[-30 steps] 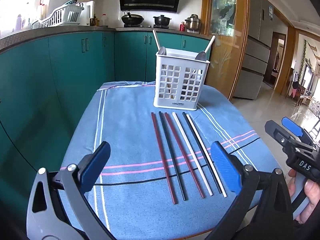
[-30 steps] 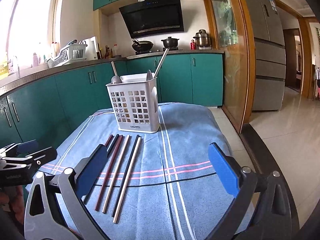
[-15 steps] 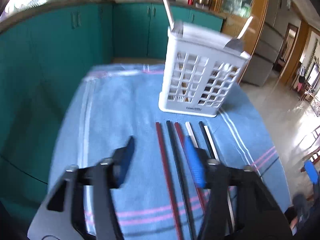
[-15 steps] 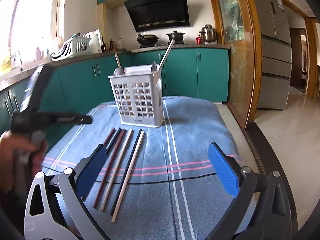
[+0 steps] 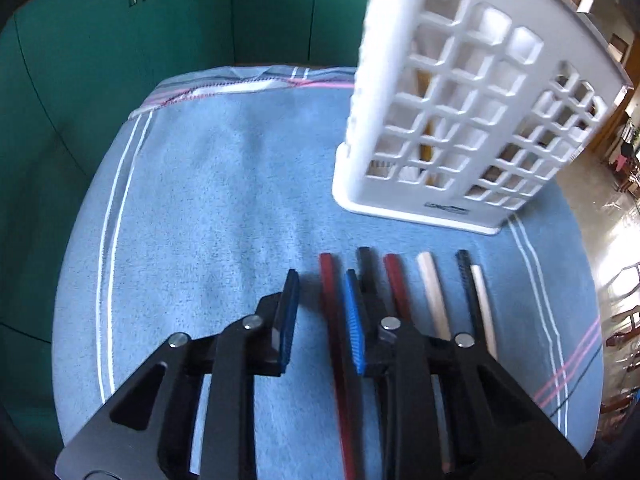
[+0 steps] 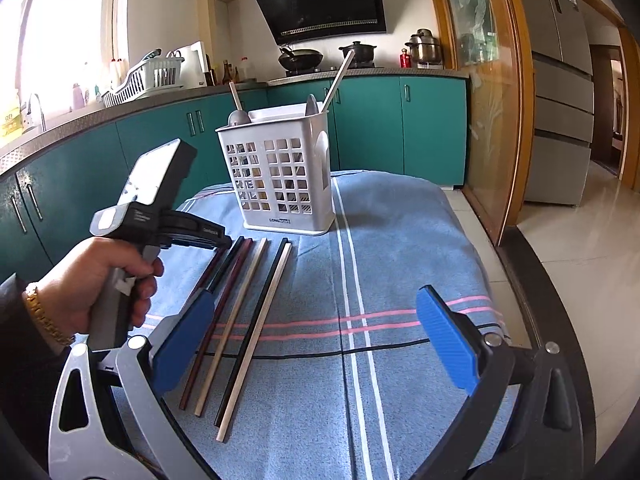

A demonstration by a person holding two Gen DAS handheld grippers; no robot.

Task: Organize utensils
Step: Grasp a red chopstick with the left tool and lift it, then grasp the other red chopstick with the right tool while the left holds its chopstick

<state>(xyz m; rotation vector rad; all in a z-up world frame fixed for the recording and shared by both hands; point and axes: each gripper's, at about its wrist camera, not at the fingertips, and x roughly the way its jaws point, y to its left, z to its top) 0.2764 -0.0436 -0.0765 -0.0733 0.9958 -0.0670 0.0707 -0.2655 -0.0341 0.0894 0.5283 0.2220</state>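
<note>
Several chopsticks lie side by side on the blue cloth (image 5: 208, 200): red (image 5: 330, 292), black, red, cream (image 5: 432, 296), black and cream. A white slotted utensil holder (image 5: 460, 120) stands just beyond their far ends; it also shows in the right wrist view (image 6: 280, 176), with spoons in it. My left gripper (image 5: 322, 280) is lowered over the far end of the leftmost red chopstick, jaws partly closed with the stick between them, not clamped. My right gripper (image 6: 312, 336) is open wide and empty above the near part of the cloth, to the right of the chopsticks (image 6: 244, 312).
The table is small, with its cloth edges close on all sides. Teal cabinets (image 6: 432, 128) run behind and to the left. A glass door and a fridge (image 6: 560, 80) stand to the right. The left hand and its gripper body (image 6: 152, 208) reach over the chopsticks.
My left gripper has moved forward and down to the chopsticks' far ends, and its jaws have narrowed around the leftmost red one. My right gripper has stayed about still and open.
</note>
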